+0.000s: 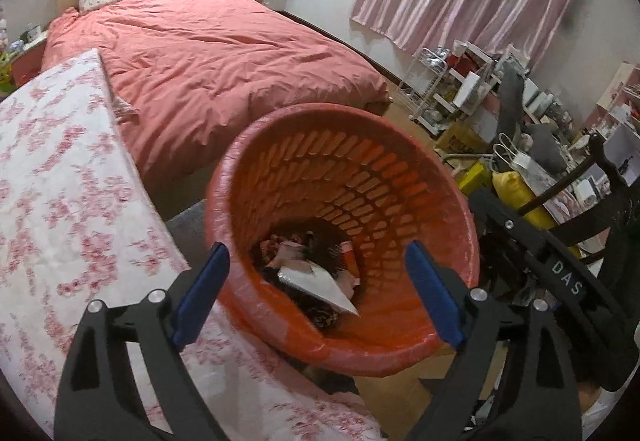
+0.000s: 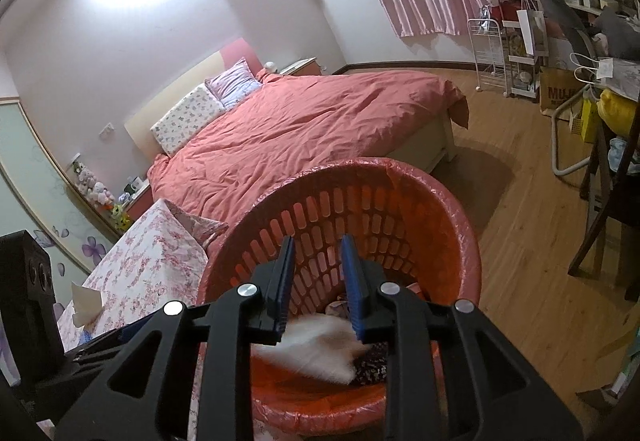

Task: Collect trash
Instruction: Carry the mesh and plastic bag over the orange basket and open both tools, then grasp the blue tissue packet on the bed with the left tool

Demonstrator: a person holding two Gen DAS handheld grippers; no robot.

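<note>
My left claw (image 1: 316,293) hangs over the near rim of the orange basket (image 1: 440,177), angled down into it, its blue fingers (image 1: 202,291) spread wide apart with nothing between them. The basket stands just beside the right edge of the table (image 1: 60,181) with the floral cloth. At its bottom lies the trash (image 1: 320,281), a white paper among dark scraps. My right claw (image 2: 316,281) points down over the same basket (image 2: 452,213), its fingers (image 2: 354,281) parted a little and empty; a blurred white tissue (image 2: 316,349) shows below them, inside the basket.
</note>
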